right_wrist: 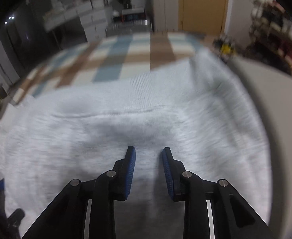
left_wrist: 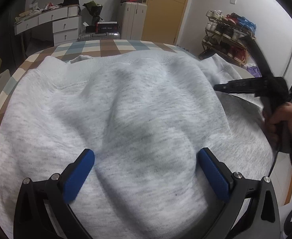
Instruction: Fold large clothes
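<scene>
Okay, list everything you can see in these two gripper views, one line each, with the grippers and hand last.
sweatshirt: one, light heather grey, spread wrinkled across the bed, ribbed hem at the far side
checked cover: one, brown, blue and cream squares, under the sweatshirt
dresser: one, white with drawers, far left wall, cluttered top
suitcase: one, pale, upright beside the door, boxes stacked on it
door: one, yellow-brown, far wall
shoe rack: one, wooden, far right, full of shoes
left gripper: one, black with blue pads, wide open over the sweatshirt
right gripper: one, black with blue pads, narrow gap, nothing between the pads
hand: one, at the right edge, holding the right gripper's handle
</scene>
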### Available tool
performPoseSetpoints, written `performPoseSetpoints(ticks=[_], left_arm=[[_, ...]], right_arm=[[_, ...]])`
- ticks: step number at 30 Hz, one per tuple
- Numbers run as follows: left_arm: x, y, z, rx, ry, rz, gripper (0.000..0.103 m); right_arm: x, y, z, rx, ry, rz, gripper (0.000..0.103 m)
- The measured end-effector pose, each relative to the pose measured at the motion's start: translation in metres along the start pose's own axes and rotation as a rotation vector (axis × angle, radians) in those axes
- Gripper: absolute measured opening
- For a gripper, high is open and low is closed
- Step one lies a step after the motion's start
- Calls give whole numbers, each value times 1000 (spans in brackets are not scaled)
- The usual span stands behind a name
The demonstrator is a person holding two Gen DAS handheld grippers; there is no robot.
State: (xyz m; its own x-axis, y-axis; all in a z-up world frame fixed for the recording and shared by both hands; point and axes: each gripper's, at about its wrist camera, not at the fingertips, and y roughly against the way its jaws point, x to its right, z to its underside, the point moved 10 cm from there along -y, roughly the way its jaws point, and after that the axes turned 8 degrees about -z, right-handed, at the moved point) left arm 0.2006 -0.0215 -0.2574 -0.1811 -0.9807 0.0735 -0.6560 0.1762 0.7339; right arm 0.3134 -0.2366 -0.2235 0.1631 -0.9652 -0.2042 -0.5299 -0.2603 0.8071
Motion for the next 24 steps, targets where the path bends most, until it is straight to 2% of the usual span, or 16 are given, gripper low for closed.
performPoseSetpoints(ticks=[1,4,5,8,12,14,15,17,18,20,23,24], left_arm=[[0,0,0,-2,0,-1,102],[0,1,1,2,2,-1,102],[1,1,1,3,2,-2,102],[1,0,1,5,2,-2,102],[1,-1,2,5,1,-2,102],[1,-1,2,4,1,-2,102],[1,-1,2,4,1,-3,102],[1,-1,2,5,0,-4,102],[1,0,2,6,1,-4,102],[1,0,2,6,1,-3,102],[2,-1,3,5,1,-3,102],[2,-2,3,3,1,1,102]], right_arm=[[2,0,-2,26,-5,-12,27],[-1,3,-2,-49,-12,-1,25],[-2,7,-7,-45,-1,-6,25],[-4,22,-32,27,49,19,25],[6,17,-63,87,66,76,26],[20,-2,-66,31,35,100,28],[26,-25,-56,-56,-3,71,29],[27,-28,-60,-50,28,87,26],[26,-27,-61,-76,45,106,26],[18,-13,-65,-78,46,121,24],[-19,27,-68,47,69,-29,23],[-37,49,-63,111,80,-100,26]])
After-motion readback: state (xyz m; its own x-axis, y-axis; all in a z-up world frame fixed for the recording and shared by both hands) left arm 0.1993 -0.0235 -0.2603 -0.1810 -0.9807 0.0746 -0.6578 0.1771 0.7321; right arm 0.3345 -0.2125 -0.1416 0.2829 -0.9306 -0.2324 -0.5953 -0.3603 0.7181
